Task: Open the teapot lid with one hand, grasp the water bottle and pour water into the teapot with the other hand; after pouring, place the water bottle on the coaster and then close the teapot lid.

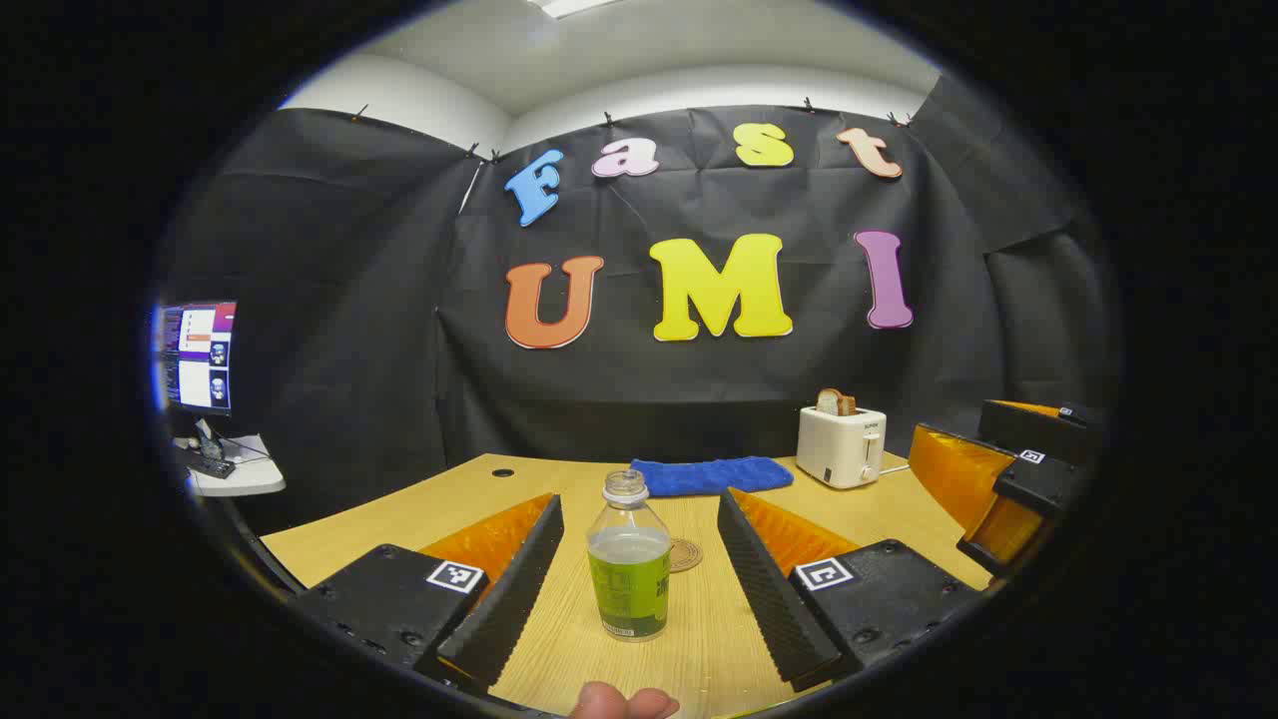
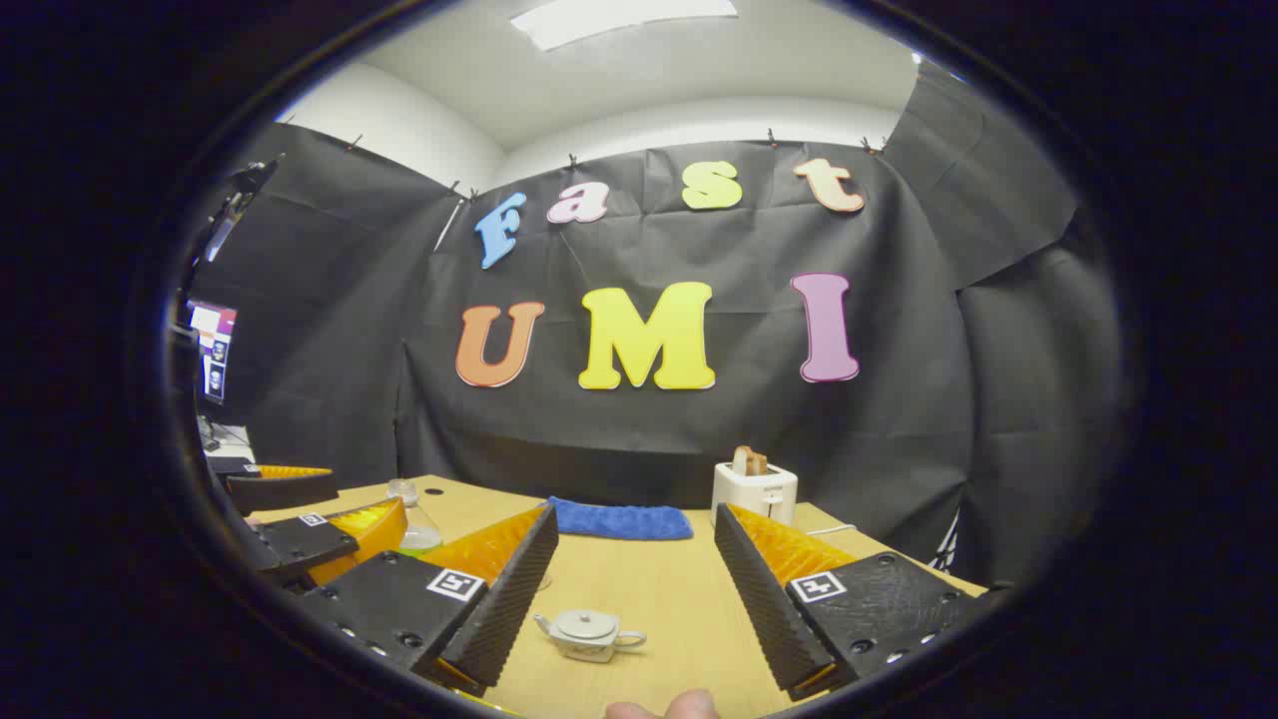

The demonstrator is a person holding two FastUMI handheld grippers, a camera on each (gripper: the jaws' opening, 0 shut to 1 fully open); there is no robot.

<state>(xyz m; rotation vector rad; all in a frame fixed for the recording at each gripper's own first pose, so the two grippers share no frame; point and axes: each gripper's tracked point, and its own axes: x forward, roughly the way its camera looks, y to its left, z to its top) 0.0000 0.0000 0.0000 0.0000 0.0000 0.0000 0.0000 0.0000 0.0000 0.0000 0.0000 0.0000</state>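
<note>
Left gripper view, left to right: monitor (image 1: 198, 358) on a side shelf at the far left; left gripper (image 1: 639, 589) spread wide over the wooden table (image 1: 419, 514), fingers either side of the water bottle (image 1: 628, 556) and apart from it. Bottle upright, uncapped, partly filled, green label; round coaster (image 1: 685, 555) just behind it to the right. Blue cloth (image 1: 711, 473) farther back, then white toaster (image 1: 842, 445) with bread in it; other gripper at the right edge. Right gripper view: bottle far left, beside the other gripper; right gripper (image 2: 631, 599) wide open, small white teapot (image 2: 588, 635) with lid on standing between its fingers, untouched.
</note>
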